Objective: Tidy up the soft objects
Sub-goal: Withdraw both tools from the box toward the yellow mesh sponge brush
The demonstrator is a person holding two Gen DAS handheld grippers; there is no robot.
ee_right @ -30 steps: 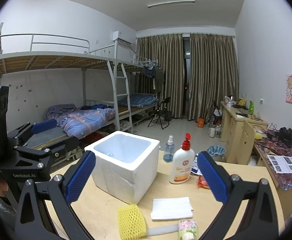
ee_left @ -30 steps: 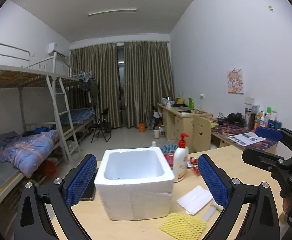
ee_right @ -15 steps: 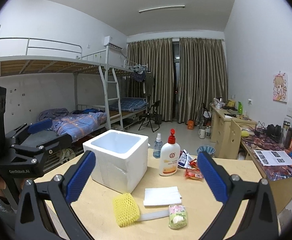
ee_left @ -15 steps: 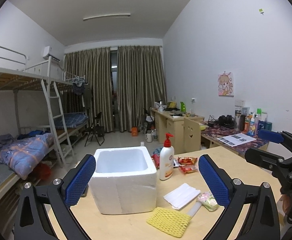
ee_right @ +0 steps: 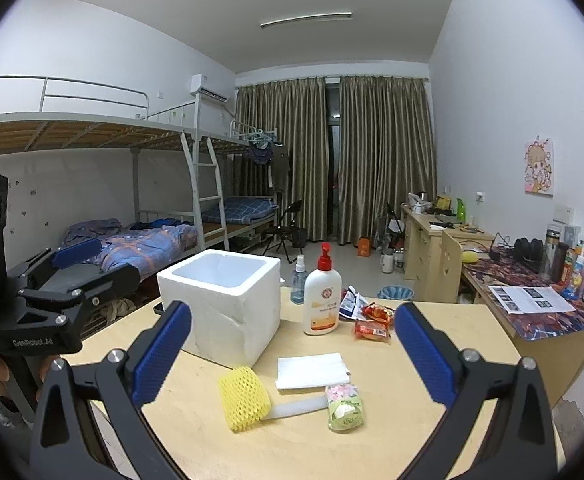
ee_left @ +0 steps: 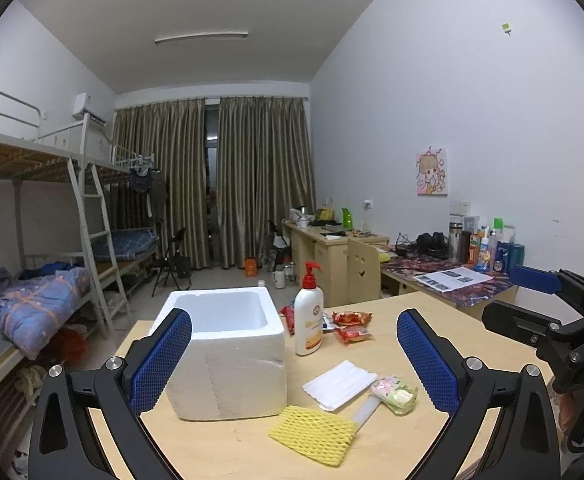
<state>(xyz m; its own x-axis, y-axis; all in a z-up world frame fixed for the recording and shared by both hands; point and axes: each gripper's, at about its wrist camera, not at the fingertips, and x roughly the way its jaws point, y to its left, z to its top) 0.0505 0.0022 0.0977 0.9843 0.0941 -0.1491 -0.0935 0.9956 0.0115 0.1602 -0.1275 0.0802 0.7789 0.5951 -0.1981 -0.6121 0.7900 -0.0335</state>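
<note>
Dorm-room clutter fills the background: bunk beds at the left of both frames, brown curtains at centre. Below them sits the wooden table I am working over.

In my left wrist view, the left gripper hangs above the table with its blue pads spread wide, holding nothing. The white foam box stands open at lower centre. Just right of it I see the yellow foam net, lying flat at the bottom centre, touching a white foam strip. A folded white sheet lies above that, and a small floral packet beside it.

Behind stands the lotion pump bottle, with red snack packets to its right.

My right gripper is likewise spread apart and empty, seen in the right wrist view.
</note>
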